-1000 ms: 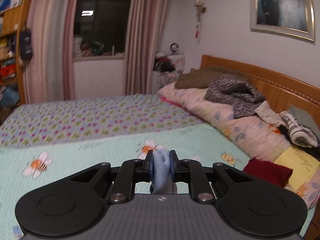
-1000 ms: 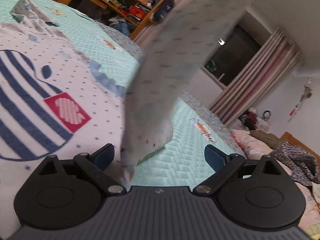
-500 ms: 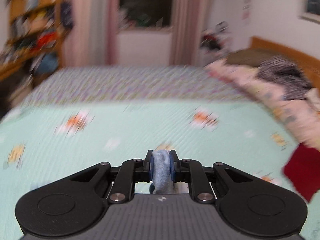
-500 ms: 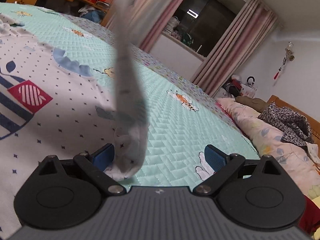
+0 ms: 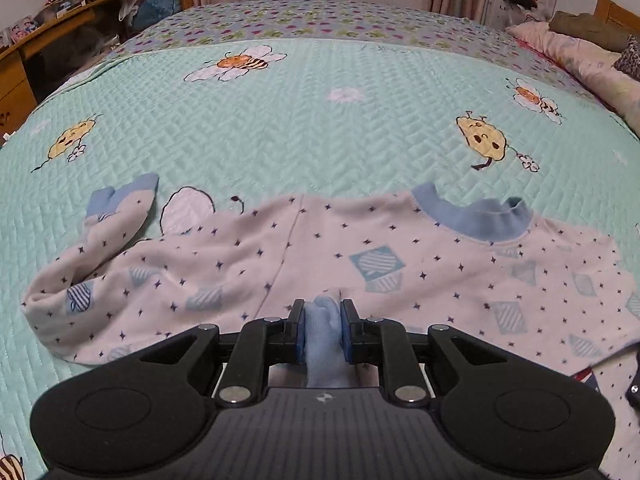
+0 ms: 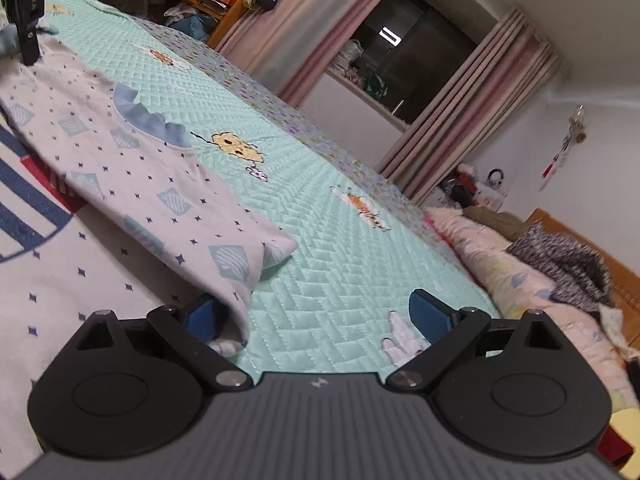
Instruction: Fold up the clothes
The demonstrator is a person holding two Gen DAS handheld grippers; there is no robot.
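A white star-dotted child's top with a blue collar lies spread on the mint bee-print quilt. My left gripper is shut on its light blue cuff, low over the garment. One sleeve lies bunched at the left. In the right wrist view the top has a sleeve folded across its body. My right gripper is open; the folded sleeve edge rests against its left pad. The left gripper shows at the far upper left.
A pink floral duvet with piled clothes and a wooden headboard lie to the right. A wooden desk and shelves stand beyond the bed's far left. Curtains and a dark window are behind.
My left gripper has swung down from facing the room to just above the top, carrying the blue cuff. The sleeve that hung up in the right wrist view now lies folded across the top.
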